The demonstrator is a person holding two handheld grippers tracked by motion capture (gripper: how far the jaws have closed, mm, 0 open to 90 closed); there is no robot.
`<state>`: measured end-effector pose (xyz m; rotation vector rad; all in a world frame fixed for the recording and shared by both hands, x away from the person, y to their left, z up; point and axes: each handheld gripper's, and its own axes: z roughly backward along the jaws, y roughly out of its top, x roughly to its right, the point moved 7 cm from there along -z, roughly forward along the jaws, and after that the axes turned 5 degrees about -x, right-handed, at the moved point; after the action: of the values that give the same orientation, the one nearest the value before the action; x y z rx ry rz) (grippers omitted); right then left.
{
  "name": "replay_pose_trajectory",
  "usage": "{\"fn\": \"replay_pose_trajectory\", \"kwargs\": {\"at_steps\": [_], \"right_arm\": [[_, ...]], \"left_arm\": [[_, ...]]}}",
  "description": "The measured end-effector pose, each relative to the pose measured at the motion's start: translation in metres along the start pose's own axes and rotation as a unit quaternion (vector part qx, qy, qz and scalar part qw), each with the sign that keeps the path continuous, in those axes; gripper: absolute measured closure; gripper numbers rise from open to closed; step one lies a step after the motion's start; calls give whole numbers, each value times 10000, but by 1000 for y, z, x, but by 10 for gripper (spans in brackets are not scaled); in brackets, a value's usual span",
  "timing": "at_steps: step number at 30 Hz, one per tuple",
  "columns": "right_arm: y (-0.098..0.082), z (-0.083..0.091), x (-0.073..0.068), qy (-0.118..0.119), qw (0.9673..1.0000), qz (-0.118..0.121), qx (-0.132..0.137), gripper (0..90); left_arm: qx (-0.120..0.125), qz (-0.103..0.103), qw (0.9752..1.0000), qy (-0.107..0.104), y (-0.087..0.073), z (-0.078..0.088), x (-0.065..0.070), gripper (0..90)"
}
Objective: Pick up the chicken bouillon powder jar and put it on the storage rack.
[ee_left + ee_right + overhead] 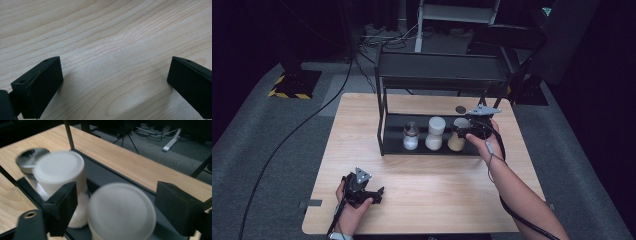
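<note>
My right gripper (pixel 116 202) stands with its jaws apart on either side of a white-lidded jar (pixel 122 210), just above its lid, the black pads clear of it with a gap on both sides; nothing is clamped. From the high view, the right gripper (pixel 468 127) sits at the right end of the lower shelf of a black metal rack (pixel 442 75), over the jar with tan contents (pixel 456 141). Just beside that jar stands a second white-lidded jar (pixel 59 167) filled with white grains, and past it a glass jar with a metal lid (pixel 31 157), also holding something white; the three stand upright in a row on the dark shelf tray. I can read no label, brand or writing on any lid or jar; the lids are blurred and plain. A small dark disc (pixel 460 109) lies on the table behind the rack. My left gripper (pixel 115 82) rests low over the bare light wooden table (pixel 105 37), jaws spread wide with nothing between them, well apart from the rack at the near left of the table (pixel 362 185).
</note>
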<state>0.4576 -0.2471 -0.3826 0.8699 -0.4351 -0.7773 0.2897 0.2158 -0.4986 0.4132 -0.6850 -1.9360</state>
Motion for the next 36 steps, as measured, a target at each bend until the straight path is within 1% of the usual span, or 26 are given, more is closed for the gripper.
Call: {"fn": "replay_pose_trajectory", "kwargs": {"at_steps": [6,13,19,27,29,32,36], "right_arm": [[10,25,-6,-14,9999,27,97,99],[13,51,-15,0,9999,126,116,60],[6,68,-21,6,9998,137,145,31],[-3,88,-27,108,9996,167,176,25],[-6,92,-28,157,9996,167,171,25],[-9,97,-29,168,9996,144,162,25],[-15,102,-30,225,9996,139,137,25]], "left_arm": [[0,-1,10000,-1,0,0,0,3],[0,0,10000,-1,0,0,0,3],[0,1,10000,-1,0,0,0,3],[-1,0,10000,-1,0,0,0,3],[-1,0,10000,-1,0,0,0,3],[-1,0,10000,0,0,0,0,3],[-1,-1,10000,-1,0,0,0,3]]}}
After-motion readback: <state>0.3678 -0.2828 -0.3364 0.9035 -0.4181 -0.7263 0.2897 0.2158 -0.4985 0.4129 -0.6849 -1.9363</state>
